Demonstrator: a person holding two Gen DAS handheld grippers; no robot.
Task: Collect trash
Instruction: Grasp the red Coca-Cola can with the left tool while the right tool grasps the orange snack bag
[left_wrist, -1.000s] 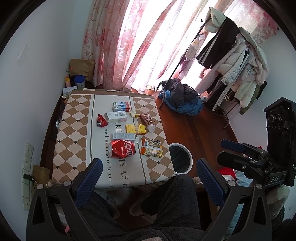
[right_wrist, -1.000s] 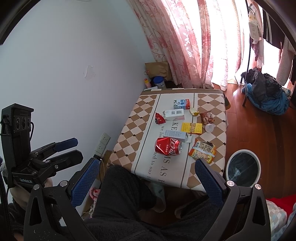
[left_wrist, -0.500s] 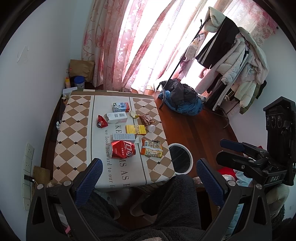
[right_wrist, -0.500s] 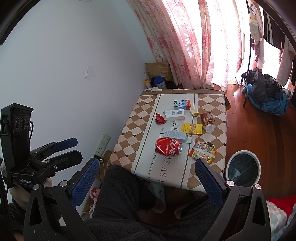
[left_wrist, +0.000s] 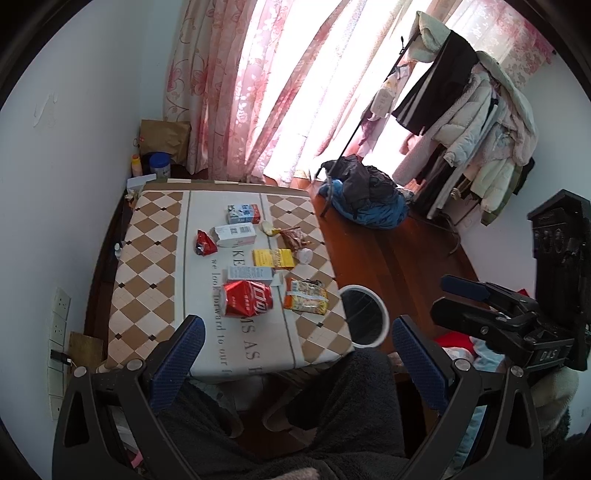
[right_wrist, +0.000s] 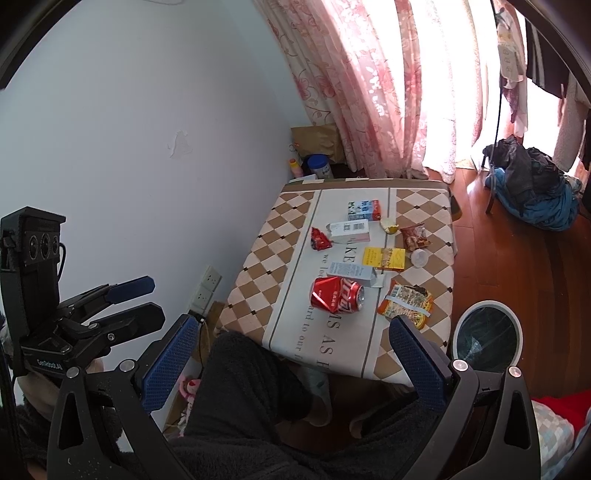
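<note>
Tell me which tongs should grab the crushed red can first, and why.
Probably the left. The crushed red can lies just past the open left tongs and nearly between their tips. From the right tongs, also open and empty, it sits further toward the left tip. The bin is by the table's right edge.

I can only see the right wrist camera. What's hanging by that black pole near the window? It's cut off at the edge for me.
Observer: Coats, a whole rack of them. Most are pale and puffy, and one is black.
Child: And where is my right gripper compared with the table?
Observer: From the left wrist camera, the right gripper shows off the right side of the table, past the bin.
</note>
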